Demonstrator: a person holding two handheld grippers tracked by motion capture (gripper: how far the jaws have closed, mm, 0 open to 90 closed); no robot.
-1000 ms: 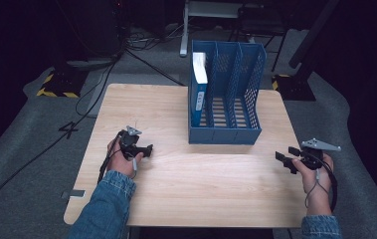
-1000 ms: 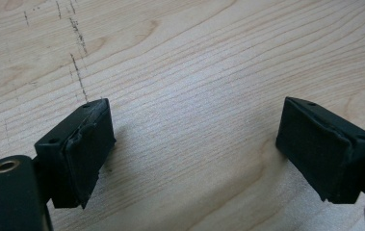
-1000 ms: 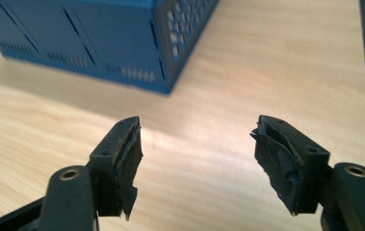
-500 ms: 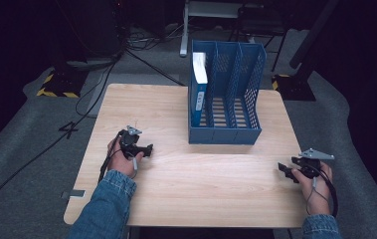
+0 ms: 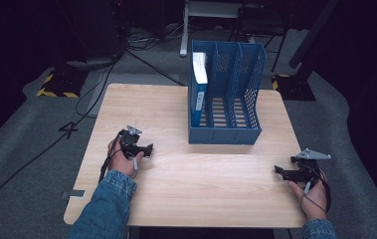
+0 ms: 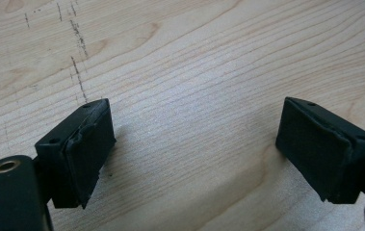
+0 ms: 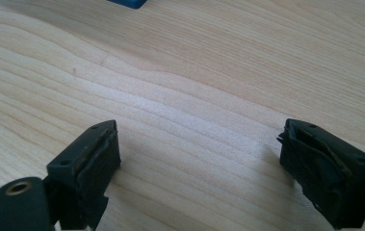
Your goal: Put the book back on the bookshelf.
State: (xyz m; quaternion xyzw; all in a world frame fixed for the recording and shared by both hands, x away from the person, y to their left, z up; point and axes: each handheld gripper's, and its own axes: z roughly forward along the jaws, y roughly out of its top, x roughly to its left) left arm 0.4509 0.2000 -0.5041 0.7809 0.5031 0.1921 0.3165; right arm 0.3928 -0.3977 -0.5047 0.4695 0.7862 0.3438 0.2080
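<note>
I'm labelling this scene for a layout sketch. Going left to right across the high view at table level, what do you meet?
Left claw → blue file rack with a white-and-blue book in its leftmost slot → right claw, near the table's right edge.

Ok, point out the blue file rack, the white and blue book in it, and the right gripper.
blue file rack (image 5: 224, 135), high view, on its front wall.
white and blue book (image 5: 199, 69), high view, on its white top edge.
right gripper (image 5: 278, 170), high view, between its jaw tips.

Light wood table (image 5: 176, 104) on grey carpet (image 5: 22, 169); black cables (image 5: 96, 84) far left; dark surrounds, hazard-striped base (image 5: 54, 92).
</note>
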